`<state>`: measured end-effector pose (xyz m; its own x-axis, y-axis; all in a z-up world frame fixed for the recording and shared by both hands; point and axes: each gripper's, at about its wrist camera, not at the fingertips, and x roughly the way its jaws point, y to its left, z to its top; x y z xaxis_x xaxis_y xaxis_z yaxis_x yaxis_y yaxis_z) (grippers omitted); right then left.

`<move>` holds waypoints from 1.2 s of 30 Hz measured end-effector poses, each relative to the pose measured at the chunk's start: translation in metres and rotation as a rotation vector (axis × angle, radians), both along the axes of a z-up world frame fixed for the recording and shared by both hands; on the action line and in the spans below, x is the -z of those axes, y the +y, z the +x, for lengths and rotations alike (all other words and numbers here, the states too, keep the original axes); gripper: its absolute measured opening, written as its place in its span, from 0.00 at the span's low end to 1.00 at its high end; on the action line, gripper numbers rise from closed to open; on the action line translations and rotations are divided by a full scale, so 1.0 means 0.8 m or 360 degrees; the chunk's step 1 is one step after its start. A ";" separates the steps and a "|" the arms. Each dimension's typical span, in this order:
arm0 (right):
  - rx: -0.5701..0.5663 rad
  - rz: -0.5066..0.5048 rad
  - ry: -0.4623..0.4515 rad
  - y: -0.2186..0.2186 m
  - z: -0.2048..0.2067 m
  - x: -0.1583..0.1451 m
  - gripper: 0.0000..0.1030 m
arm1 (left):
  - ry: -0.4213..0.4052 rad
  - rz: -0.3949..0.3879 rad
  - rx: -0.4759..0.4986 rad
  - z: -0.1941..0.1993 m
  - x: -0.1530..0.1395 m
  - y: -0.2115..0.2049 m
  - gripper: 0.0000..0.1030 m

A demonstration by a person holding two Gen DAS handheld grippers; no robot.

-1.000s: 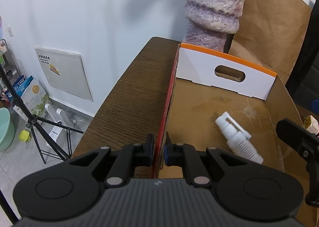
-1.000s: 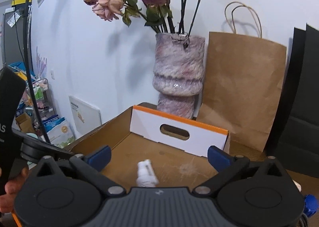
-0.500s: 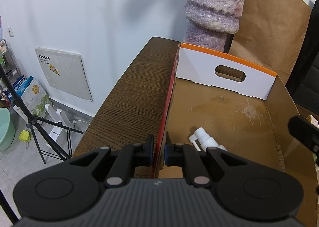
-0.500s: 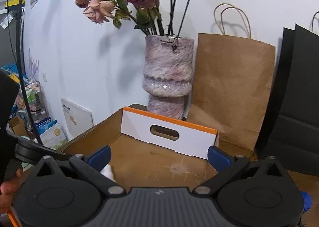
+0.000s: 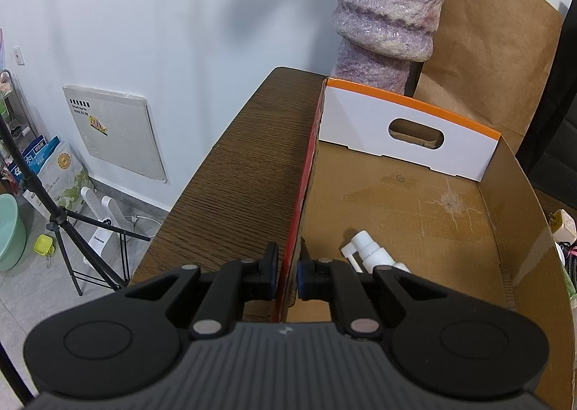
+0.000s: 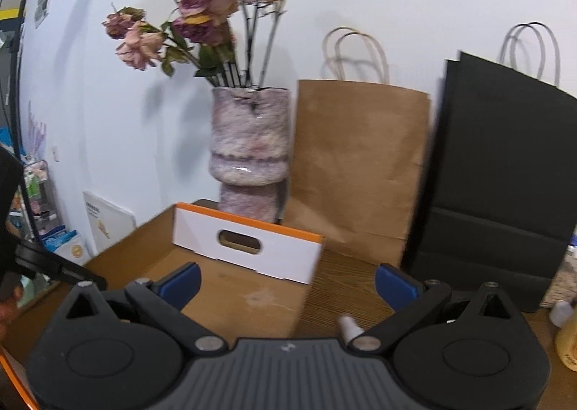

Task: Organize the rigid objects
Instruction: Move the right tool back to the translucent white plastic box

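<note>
A shallow cardboard box (image 5: 519, 193) with a white, orange-edged end flap (image 5: 407, 132) lies on the dark wooden table (image 5: 245, 172). My left gripper (image 5: 287, 271) is shut on the box's red left wall (image 5: 306, 175). A white spray bottle (image 5: 371, 253) lies inside the box just right of that gripper, partly hidden behind its finger. In the right wrist view my right gripper (image 6: 286, 282) stands open with nothing between its blue pads (image 6: 395, 285), above the box's right wall (image 6: 303, 298). A small white cap (image 6: 348, 325) sits on the table beneath it.
A mottled purple vase (image 6: 250, 154) of dried roses stands behind the box (image 6: 230, 287), with a brown paper bag (image 6: 360, 164) and a black paper bag (image 6: 505, 175) to its right. Bottles (image 6: 568, 332) sit at the far right. A tripod (image 5: 54, 215) stands on the floor left of the table.
My right gripper swung to the right, from over the box to its right wall, and left the left wrist view. The spray bottle slid toward the left gripper. The left gripper stayed put.
</note>
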<state>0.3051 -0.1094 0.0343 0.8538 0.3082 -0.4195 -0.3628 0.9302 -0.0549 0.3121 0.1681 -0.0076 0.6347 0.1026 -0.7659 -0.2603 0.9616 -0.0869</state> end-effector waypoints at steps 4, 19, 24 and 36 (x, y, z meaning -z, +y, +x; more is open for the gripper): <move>0.0064 -0.0010 -0.0015 -0.028 -0.008 0.001 1.00 | -0.0002 0.0004 0.0002 0.000 0.000 0.000 0.11; 0.0311 -0.0109 0.0029 -0.113 -0.043 0.033 1.00 | -0.0006 0.0007 0.0004 0.000 -0.001 -0.002 0.11; 0.0366 -0.0141 0.0095 -0.137 -0.053 0.053 1.00 | -0.0006 0.0007 0.0004 0.000 -0.001 -0.002 0.11; 0.0388 -0.0064 0.0238 -0.141 -0.065 0.089 1.00 | -0.0006 0.0007 0.0003 0.000 -0.001 -0.002 0.11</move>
